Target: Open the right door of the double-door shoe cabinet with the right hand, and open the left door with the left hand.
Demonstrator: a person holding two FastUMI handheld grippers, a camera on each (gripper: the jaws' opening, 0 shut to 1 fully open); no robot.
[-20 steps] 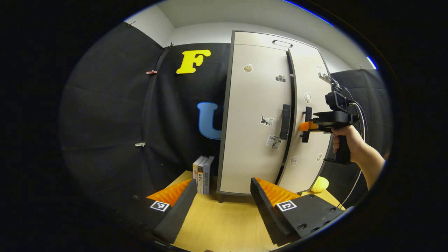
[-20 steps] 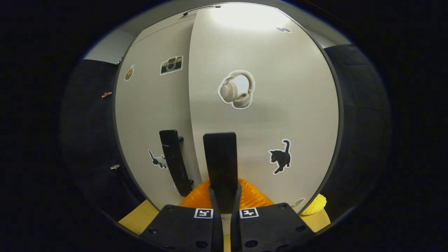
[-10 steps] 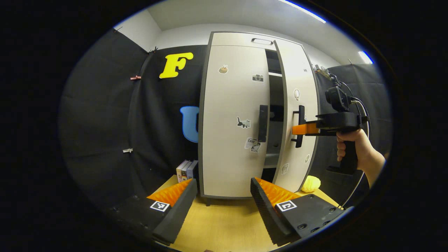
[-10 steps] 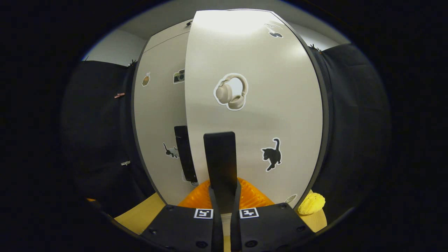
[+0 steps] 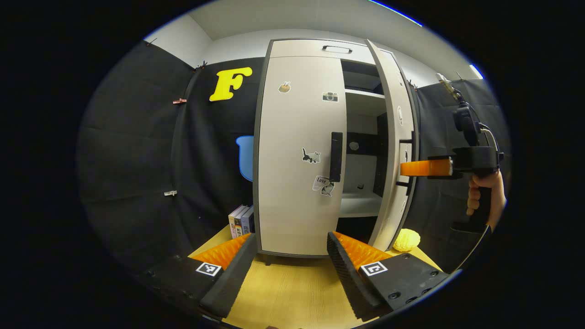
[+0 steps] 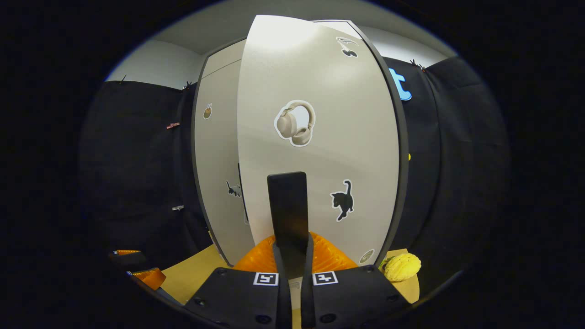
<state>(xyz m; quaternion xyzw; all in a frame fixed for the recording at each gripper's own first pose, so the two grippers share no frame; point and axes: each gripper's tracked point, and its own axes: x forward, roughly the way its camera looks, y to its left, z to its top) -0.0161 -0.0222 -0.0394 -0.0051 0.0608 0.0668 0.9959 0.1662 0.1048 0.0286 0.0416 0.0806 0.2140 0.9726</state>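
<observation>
Clamping the right door's handle [image 6: 288, 205], right gripper [image 6: 292, 256] jaws closed, right door [image 5: 393, 151] ajar, left gripper [image 5: 288, 265] jaws wide

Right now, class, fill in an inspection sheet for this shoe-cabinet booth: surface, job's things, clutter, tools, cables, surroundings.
Surface: wooden table.
Job's things: right door swung open, shelves showing; left door closed, its handle untouched.
Clutter: books left of the cabinet; yellow lump at its right.
Tools: right tool shut on the right handle; left tool open, short of the cabinet.
Cables: cable hanging from the right tool.
Surroundings: black cloth walls.
</observation>
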